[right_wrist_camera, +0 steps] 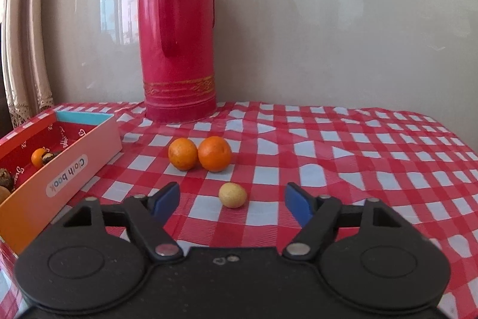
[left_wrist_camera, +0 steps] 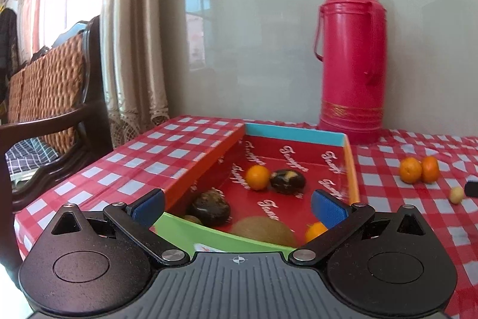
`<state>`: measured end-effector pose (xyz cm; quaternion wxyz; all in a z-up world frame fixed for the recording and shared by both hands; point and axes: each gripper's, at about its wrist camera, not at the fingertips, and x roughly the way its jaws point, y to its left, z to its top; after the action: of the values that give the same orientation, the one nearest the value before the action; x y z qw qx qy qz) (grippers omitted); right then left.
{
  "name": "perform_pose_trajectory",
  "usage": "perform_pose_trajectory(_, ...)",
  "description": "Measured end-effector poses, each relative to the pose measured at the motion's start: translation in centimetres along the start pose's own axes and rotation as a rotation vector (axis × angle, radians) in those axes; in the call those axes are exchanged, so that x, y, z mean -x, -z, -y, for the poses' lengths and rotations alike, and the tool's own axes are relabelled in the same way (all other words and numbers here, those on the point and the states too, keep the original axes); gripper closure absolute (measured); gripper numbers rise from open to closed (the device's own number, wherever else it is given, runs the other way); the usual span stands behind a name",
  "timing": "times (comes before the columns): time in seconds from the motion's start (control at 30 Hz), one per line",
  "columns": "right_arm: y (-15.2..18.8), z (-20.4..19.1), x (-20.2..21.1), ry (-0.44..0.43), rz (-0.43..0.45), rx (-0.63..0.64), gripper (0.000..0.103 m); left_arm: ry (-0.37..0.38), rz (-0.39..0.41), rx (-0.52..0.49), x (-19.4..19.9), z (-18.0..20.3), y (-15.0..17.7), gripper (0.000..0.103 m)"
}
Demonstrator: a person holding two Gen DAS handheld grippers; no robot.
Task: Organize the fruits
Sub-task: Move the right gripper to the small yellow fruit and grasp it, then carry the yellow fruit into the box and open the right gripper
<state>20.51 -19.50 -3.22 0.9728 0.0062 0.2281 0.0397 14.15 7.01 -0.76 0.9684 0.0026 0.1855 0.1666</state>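
Observation:
An open cardboard box (left_wrist_camera: 294,133) with a red inside holds an orange (left_wrist_camera: 258,177), two dark fruits (left_wrist_camera: 287,181) (left_wrist_camera: 210,208), a brown kiwi (left_wrist_camera: 263,229) and another orange (left_wrist_camera: 315,230). My left gripper (left_wrist_camera: 239,207) is open and empty over the box's near end. In the right wrist view the box (right_wrist_camera: 65,169) is at the left. Two oranges (right_wrist_camera: 182,153) (right_wrist_camera: 215,153) sit side by side on the checked cloth. A small yellow fruit (right_wrist_camera: 232,195) lies just ahead of my right gripper (right_wrist_camera: 231,202), which is open and empty, its fingers on either side of it.
A tall pink thermos (right_wrist_camera: 179,29) stands at the back against the wall; it also shows in the left wrist view (left_wrist_camera: 352,50). A wooden chair (left_wrist_camera: 50,97) and a curtain (left_wrist_camera: 131,29) stand left of the table. The red checked cloth (right_wrist_camera: 358,163) stretches to the right.

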Motion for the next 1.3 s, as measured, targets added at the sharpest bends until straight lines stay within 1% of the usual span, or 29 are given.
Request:
perform_pose_trajectory(0.17,-0.2,-0.4,-1.5,0.008,-0.038,-0.005,0.041,-0.034,0.002,0.033,-0.8,-1.8,-0.3,0.000)
perform_pose_trajectory(0.23,-0.3,-0.6,-2.1,0.013,-0.051,-0.002,0.042,-0.044,-0.005,0.050,-1.2,-2.6,-0.4,0.000)
perform_pose_trajectory(0.27,-0.3,-0.7,-2.5,0.015,-0.058,0.000,0.044,-0.047,-0.010,0.056,-1.5,-3.0,-0.4,0.000)
perform_pose_trajectory(0.3,-0.4,-0.8,-2.9,0.019,-0.067,0.003,0.048,-0.051,-0.018,0.061,-1.8,-3.3,-0.4,0.000)
perform_pose_trajectory(0.37,-0.6,-0.9,-3.8,0.027,-0.086,0.000,0.055,-0.055,-0.036,0.067,-2.4,-4.0,-0.4,0.000)
perform_pose_trajectory(0.53,-0.8,-0.7,-5.5,0.040,-0.134,-0.012,0.060,-0.060,-0.048,0.089,-2.9,-5.2,-0.3,0.000)
perform_pose_trajectory(0.57,-0.8,-0.7,-5.8,0.042,-0.143,-0.014,0.067,-0.060,-0.049,0.090,-2.9,-5.3,-0.2,0.000)
perform_pose_trajectory(0.6,-0.8,-0.6,-6.1,0.034,-0.157,-0.020,0.085,-0.059,-0.051,0.088,-2.9,-5.5,-0.1,0.000)
perform_pose_trajectory(0.63,-0.7,-0.5,-6.4,0.023,-0.169,-0.027,0.085,-0.061,-0.052,0.088,-3.0,-5.7,-0.1,0.000)
perform_pose_trajectory(0.7,-0.8,-0.6,-6.3,0.017,-0.166,-0.034,0.085,-0.062,-0.052,0.093,-2.9,-6.1,-0.1,0.000)
perform_pose_trajectory(0.8,-1.1,-1.3,-5.5,0.015,-0.142,-0.022,0.085,-0.061,-0.052,0.100,-2.8,-6.6,0.0,0.000)
perform_pose_trajectory(0.93,-1.7,-2.6,-4.5,-0.019,-0.113,-0.013,0.085,-0.065,-0.050,0.090,-2.5,-7.0,0.2,0.000)
perform_pose_trajectory(1.07,-2.3,-4.6,-3.9,-0.062,-0.090,0.000,0.085,-0.081,-0.056,0.085,-2.4,-7.8,0.4,0.000)
perform_pose_trajectory(1.2,-2.7,-6.6,-3.4,-0.108,-0.072,0.004,0.085,-0.094,-0.050,0.101,-2.2,-9.2,0.7,0.000)
perform_pose_trajectory(1.3,-3.1,-8.1,-2.8,-0.160,-0.027,0.001,0.085,-0.106,-0.040,0.111,-2.0,-10.1,0.8,0.000)
